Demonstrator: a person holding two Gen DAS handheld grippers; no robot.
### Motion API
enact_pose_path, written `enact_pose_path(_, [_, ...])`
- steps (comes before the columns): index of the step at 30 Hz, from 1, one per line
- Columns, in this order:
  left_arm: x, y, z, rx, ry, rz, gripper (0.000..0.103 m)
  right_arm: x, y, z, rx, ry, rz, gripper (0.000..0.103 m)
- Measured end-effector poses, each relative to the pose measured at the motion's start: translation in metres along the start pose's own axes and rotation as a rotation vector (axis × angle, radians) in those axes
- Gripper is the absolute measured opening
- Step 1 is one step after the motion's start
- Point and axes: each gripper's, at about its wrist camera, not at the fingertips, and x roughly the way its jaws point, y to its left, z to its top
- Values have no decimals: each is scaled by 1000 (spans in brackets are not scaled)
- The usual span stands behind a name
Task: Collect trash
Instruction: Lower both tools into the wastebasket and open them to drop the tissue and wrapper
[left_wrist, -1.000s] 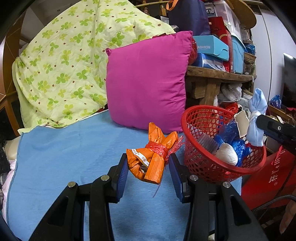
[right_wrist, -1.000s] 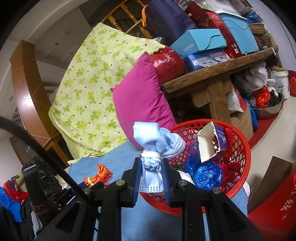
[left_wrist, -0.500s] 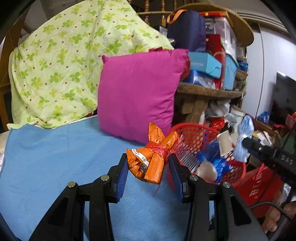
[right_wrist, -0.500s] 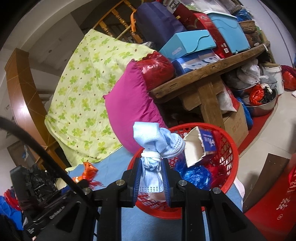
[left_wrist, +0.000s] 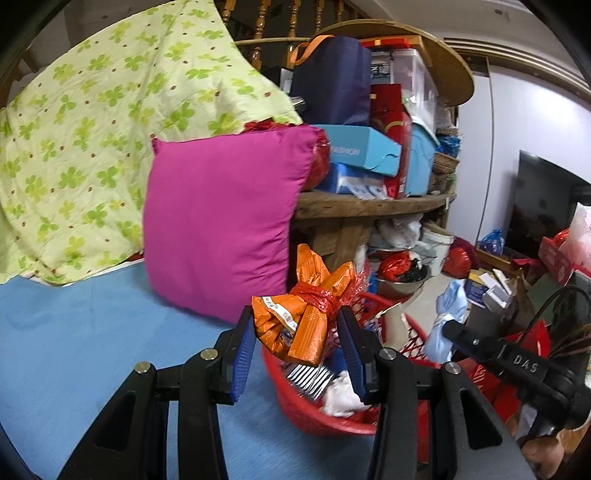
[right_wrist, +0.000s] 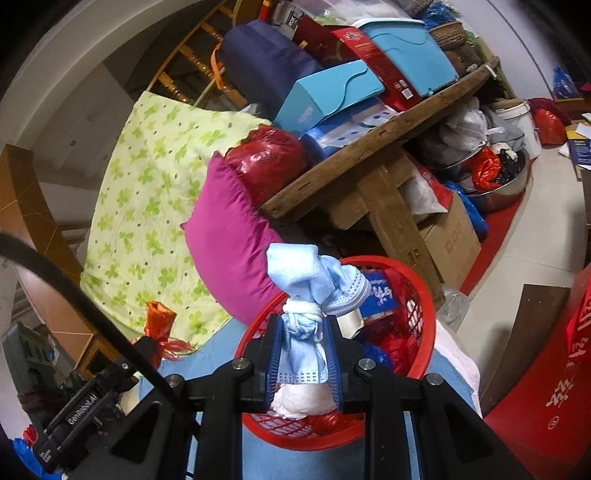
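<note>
My left gripper (left_wrist: 297, 341) is shut on an orange wrapper bundle (left_wrist: 301, 317) tied with red ribbon and holds it over the near rim of a red mesh basket (left_wrist: 314, 413). My right gripper (right_wrist: 303, 356) is shut on a knotted light-blue face mask (right_wrist: 314, 284) and holds it above the same basket (right_wrist: 421, 354). The basket holds white, blue and red trash and a small carton. In the left wrist view the mask (left_wrist: 445, 321) and right gripper show at the right. In the right wrist view the orange bundle (right_wrist: 159, 321) shows at the left.
The basket sits on a blue cloth surface (left_wrist: 74, 332). A magenta pillow (left_wrist: 218, 229) and a green flowered blanket (left_wrist: 92, 147) stand behind. A cluttered wooden table (right_wrist: 369, 155) with boxes is at the right, with bags and bowls on the floor.
My left gripper has moved right with the orange bundle, from the blue cloth to the basket's rim. My right gripper has moved over the basket with the mask.
</note>
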Motion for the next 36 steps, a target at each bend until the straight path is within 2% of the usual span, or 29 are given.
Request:
enact_pose_path(5, [12, 0, -4, -3, 16, -59, 46, 4, 4, 2, -33, -23, -33, 25])
enact_pose_path(7, [19, 1, -3, -13, 40, -113, 46, 9, 8, 3, -56, -24, -38, 25])
enact_pose_path(13, [31, 14, -6, -101, 82, -195, 46, 20, 18, 32, -39, -71, 17, 25])
enact_pose_path(20, [42, 28, -7, -152, 100, -198, 46, 42, 30, 62, 45, -95, 56, 26])
enact_pose_path(27, [60, 35, -11, -186, 134, -218, 46, 71, 10, 43, 58, 8, 15, 26])
enact_pose_path(36, [83, 16, -21, -170, 172, -223, 46, 72, -3, 40, 51, 30, 8, 26])
